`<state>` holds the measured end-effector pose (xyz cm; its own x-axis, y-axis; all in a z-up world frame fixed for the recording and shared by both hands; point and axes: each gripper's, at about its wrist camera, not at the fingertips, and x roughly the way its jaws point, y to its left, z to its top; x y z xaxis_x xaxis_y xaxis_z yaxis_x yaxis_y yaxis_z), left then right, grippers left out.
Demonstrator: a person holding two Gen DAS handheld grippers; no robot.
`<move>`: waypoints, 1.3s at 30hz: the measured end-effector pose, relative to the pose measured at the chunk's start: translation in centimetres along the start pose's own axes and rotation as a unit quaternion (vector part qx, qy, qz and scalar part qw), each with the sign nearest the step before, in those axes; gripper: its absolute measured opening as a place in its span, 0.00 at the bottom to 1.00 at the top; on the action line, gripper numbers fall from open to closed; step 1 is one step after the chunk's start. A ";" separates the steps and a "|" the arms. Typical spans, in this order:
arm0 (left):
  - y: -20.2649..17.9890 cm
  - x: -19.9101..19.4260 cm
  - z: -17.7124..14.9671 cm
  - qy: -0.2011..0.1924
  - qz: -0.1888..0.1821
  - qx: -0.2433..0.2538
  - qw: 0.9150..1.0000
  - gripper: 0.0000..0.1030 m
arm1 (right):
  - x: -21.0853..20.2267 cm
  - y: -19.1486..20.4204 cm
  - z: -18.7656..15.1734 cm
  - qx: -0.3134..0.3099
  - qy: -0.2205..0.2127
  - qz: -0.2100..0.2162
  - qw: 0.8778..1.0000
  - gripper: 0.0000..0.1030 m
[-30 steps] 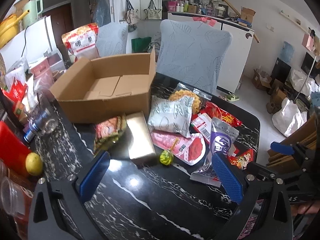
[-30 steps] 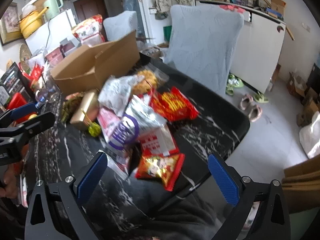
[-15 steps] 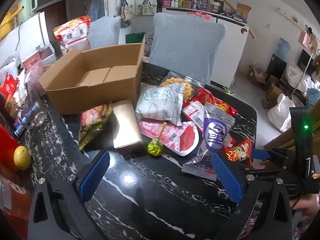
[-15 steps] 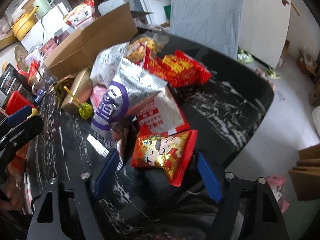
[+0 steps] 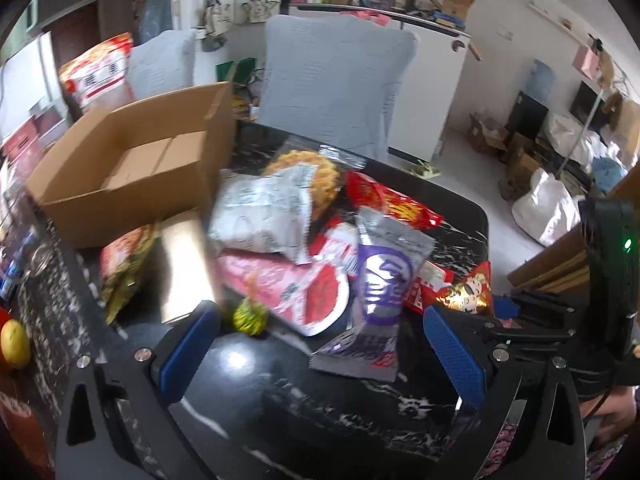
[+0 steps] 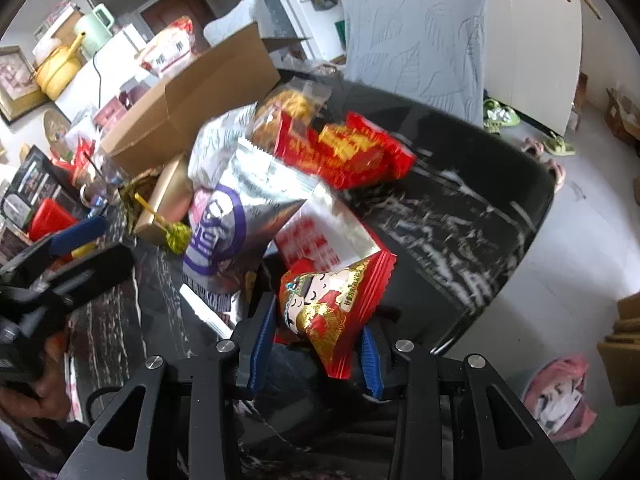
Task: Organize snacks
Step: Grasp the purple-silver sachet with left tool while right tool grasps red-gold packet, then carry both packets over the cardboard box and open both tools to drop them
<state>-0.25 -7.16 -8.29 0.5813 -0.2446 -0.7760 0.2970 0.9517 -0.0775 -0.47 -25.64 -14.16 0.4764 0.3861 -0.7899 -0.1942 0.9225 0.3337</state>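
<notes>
A: Progress? Brown cardboard box (image 5: 132,168) looks empty, snack pile still on black marbled worktop (image 6: 460,216).
B: Barely started. Right gripper (image 6: 316,354) fingers pinching red-gold cartoon snack packet (image 6: 332,300) at worktop's near edge; left gripper (image 5: 320,356) spread, idle.
A: Unclear bits?
B: Motion blur; packet's lower corner hidden.

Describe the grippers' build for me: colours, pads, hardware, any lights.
Both grippers, left gripper and right gripper, have black angular frames with triangular cutouts and silver screw heads. Their fingers carry blue textured pads. A green indicator light glows on the right unit's black housing.
</notes>
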 end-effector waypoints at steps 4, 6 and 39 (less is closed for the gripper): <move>-1.6 1.4 0.2 0.011 -0.016 0.021 1.000 0.94 | -0.5 -0.9 0.2 0.006 -0.006 0.009 1.000 0.36; -2.2 2.0 0.3 0.015 -0.017 0.030 0.999 0.88 | -0.6 -1.4 0.3 0.010 -0.006 0.011 1.000 0.36; -1.0 -1.7 1.2 -0.038 -0.013 0.018 0.999 0.30 | -3.3 -0.3 1.9 -0.007 -0.049 0.054 0.997 0.29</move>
<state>-0.59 -7.90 -6.16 0.6281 -0.2840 -0.7244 0.3386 0.9380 -0.0741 -0.29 -27.17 -10.68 0.5337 0.4807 -0.6958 -0.2599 0.8761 0.4060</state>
